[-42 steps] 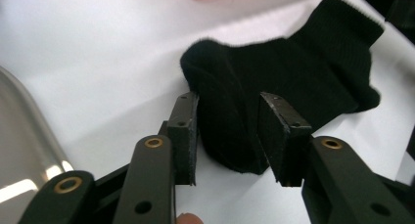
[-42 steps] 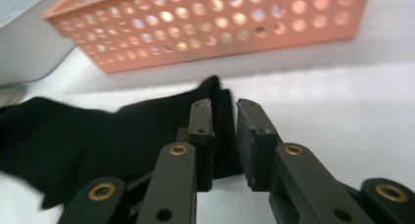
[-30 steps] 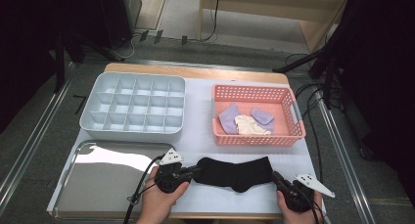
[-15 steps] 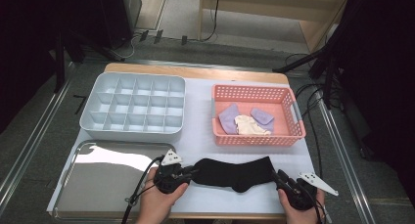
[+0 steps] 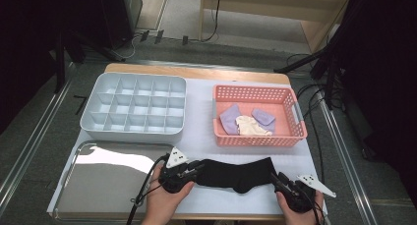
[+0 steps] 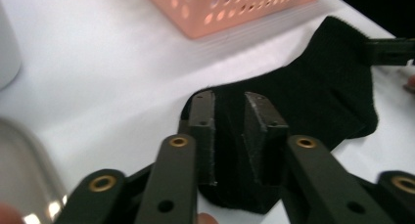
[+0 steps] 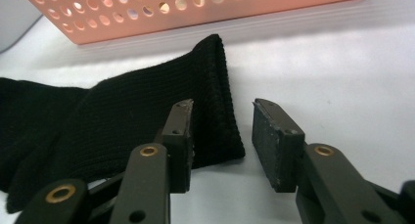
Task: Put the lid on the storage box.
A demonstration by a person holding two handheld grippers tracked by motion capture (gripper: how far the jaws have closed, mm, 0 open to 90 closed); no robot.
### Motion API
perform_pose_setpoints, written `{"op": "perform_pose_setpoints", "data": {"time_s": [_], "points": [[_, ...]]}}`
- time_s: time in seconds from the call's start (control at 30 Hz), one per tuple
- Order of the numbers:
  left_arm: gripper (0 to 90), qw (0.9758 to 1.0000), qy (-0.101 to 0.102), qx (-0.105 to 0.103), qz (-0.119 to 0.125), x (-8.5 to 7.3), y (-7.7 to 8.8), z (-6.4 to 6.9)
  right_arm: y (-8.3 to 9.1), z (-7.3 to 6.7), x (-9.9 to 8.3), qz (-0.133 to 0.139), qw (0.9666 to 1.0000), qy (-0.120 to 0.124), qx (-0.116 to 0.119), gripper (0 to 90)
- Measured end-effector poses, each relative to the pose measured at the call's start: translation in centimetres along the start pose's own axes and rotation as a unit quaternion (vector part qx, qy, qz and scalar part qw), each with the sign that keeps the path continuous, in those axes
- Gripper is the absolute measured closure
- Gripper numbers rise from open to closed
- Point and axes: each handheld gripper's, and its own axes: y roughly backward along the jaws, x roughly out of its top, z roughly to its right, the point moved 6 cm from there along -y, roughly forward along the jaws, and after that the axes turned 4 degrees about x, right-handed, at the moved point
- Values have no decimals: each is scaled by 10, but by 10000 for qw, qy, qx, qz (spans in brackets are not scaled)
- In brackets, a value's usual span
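A black ribbed knit sock (image 5: 236, 174) is laid flat on the white table covering (image 5: 199, 136) at the near edge, its long axis running left to right between the two hands. The left gripper (image 6: 230, 131) is seen at the sock's toe end with its jaws narrowly parted astride the fabric; whether the cloth is actually pinched cannot be told. The right gripper (image 7: 222, 143) is seen at the ribbed cuff end, jaws apart, one jaw over the cuff and the other on bare table just beside its edge, so nothing is held. Each end of the sock is thus nearest to one hand, and a closing of either gripper would be judged to take its own end. A polished steel tray (image 5: 98, 185) lies to the near left. Farther off are shown a grey compartmented plastic organiser (image 5: 135, 107) at left and a pink perforated plastic basket (image 5: 258, 136) at right holding small pale socks (image 5: 246, 124).
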Motion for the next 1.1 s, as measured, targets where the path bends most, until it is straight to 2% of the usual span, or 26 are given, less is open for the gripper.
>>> {"op": "perform_pose_setpoints", "data": {"time_s": [0.07,0.23,0.3,0.4,0.53,0.6,0.7,0.9,1.03,1.1], "points": [[840,9998,-38,-208,-38,2,-2,7,0,-1,-1,8,10000,18,-31,620],[882,9986,-223,-428,-210,3,-15,24,-3,-1,1,-47,10000,53,-56,671],[884,9984,-280,-443,-231,3,-19,27,-4,-2,1,-47,9999,125,-97,690],[889,9985,-262,-432,-221,7,-19,27,-4,-4,1,-66,9997,195,-150,730],[900,9979,-223,-555,-233,10,-20,29,-6,-4,2,-103,9995,286,-62,770],[900,9975,-289,-567,-295,8,-23,31,-7,-4,3,-153,9994,320,-36,779],[900,9968,-322,-625,-388,5,-31,36,-6,-5,3,-129,9995,263,-66,790],[900,9942,-105,-906,-563,4,-46,47,-5,-10,4,-104,9997,209,-8,795],[900,9931,-155,-911,-723,1,-59,54,-2,-16,9,-14,9998,195,103,795],[900,9929,-203,-844,-816,-2,-64,56,2,-18,14,51,9998,158,140,795]]}}
